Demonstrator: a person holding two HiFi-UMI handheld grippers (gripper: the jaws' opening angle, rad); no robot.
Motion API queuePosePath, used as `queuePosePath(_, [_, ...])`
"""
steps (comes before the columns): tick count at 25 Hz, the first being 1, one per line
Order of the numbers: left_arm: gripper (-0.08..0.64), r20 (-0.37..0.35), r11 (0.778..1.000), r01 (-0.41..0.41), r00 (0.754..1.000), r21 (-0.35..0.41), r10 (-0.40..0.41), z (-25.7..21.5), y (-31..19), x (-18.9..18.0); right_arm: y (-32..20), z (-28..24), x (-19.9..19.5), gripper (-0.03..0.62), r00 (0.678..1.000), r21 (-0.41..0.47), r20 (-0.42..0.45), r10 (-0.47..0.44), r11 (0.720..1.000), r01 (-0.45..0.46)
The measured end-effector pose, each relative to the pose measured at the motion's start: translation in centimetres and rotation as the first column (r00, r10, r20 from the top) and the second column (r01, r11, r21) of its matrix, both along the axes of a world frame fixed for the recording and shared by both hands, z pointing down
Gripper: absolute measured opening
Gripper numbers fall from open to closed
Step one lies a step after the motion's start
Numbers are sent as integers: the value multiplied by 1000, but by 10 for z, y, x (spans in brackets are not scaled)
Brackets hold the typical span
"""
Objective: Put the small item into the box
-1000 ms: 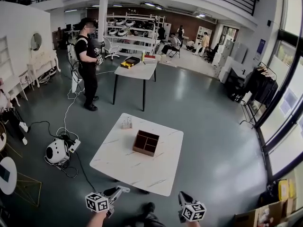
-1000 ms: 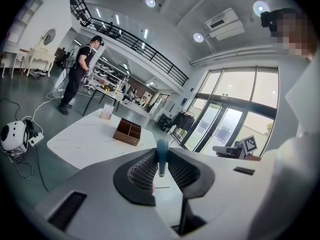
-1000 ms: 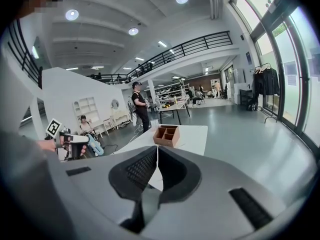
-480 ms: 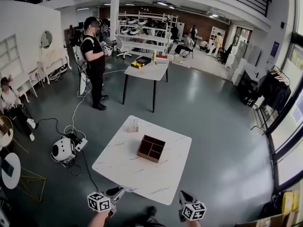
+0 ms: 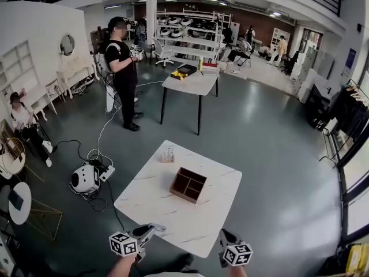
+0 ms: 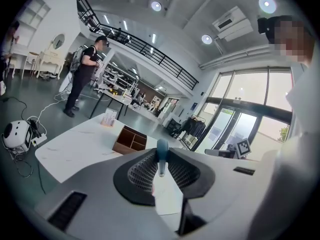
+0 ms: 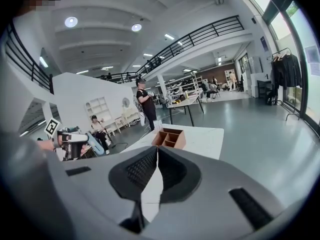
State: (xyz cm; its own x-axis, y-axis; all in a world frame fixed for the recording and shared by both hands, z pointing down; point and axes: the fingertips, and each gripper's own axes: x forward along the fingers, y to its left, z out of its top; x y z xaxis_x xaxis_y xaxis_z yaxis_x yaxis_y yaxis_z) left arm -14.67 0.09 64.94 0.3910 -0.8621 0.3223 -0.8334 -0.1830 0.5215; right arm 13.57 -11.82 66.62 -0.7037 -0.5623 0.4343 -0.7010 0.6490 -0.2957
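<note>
A brown wooden box (image 5: pixel 188 184) with several compartments sits near the middle of the white marble table (image 5: pixel 150 203); it also shows in both gripper views, box (image 6: pixel 130 140) and box (image 7: pixel 170 138). My left gripper (image 5: pixel 154 229) hovers short of the table's near edge. In the left gripper view, the left gripper (image 6: pixel 161 156) is shut on a small blue-capped item (image 6: pixel 162 148) that stands upright between its pads. My right gripper (image 5: pixel 223 236) is held beside it at the near edge; in its own view the right gripper (image 7: pixel 157 151) is shut with nothing in it.
A small rack of clear tubes (image 5: pixel 168 155) stands at the table's far edge. A person in black (image 5: pixel 124 74) stands beyond, next to a second table (image 5: pixel 193 81). A white round device with cables (image 5: pixel 85 179) lies on the floor to the left.
The view has shifted, so the table and box sit slightly right and lower in the picture. Both grippers stay low in front of me, and the left one keeps the blue item.
</note>
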Motion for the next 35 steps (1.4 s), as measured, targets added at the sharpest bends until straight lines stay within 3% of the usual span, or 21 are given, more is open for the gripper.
queuePosePath(20, [72,45,996,82,996,-45,-80,18,-69,18,-86,25,-8,26,992,-65,0,-124,990,124])
queuePosePath(29, [72,49,997,59,997,-50,-56,17,-92,15,-95,33,-21,26,990,-99,-8,-138,986,136])
queuePosePath(35, [72,49,998,17,999,-58,-15,25,-116,8,-104,38,-26,26,995,-115,-27,-98,989,95])
